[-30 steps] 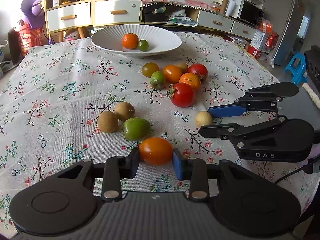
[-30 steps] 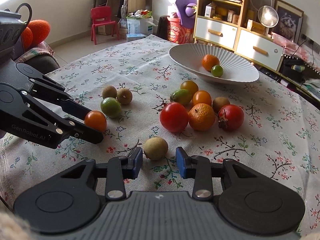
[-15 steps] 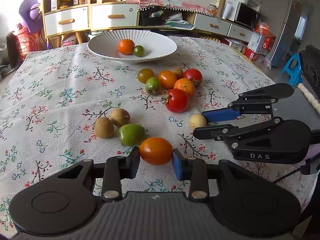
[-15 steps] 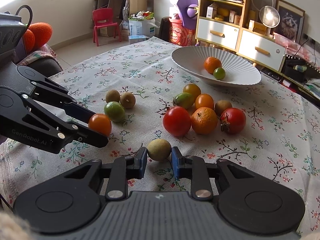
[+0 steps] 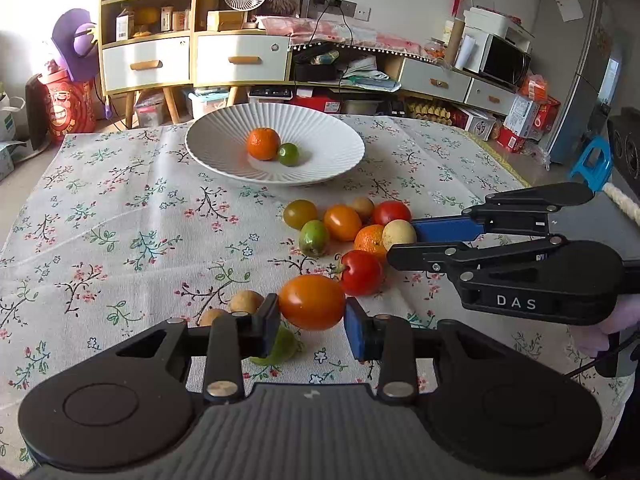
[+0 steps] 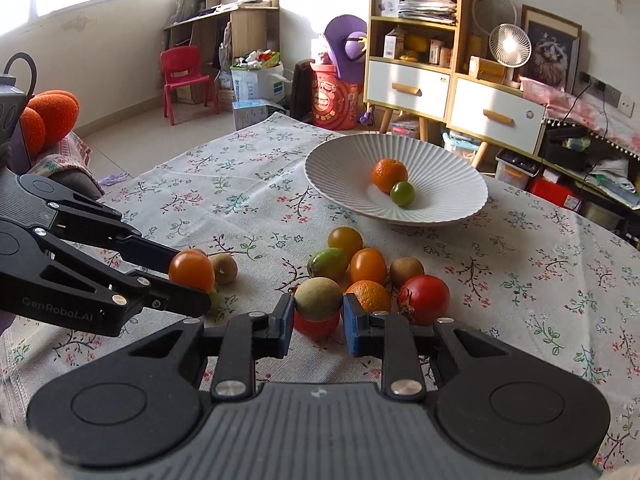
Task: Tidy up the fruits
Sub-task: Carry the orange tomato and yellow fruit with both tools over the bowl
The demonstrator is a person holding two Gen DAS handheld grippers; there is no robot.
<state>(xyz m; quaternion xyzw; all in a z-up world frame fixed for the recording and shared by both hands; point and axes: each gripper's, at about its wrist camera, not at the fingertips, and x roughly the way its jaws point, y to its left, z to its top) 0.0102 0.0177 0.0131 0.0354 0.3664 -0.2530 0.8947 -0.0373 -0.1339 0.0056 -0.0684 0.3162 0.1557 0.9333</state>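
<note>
Fingers of my left gripper (image 5: 312, 322) clamp an orange tomato (image 5: 311, 301), pads pressed on both its sides, held above the flowered tablecloth (image 5: 120, 216). My right gripper (image 6: 316, 322) likewise pinches a tan round fruit (image 6: 319, 298) between its blue pads, raised over the loose fruit pile (image 6: 368, 268). Beyond both, I see a white ribbed bowl (image 6: 440, 184) holding an orange (image 6: 389, 175) touching a small green fruit (image 6: 402, 193).
</note>
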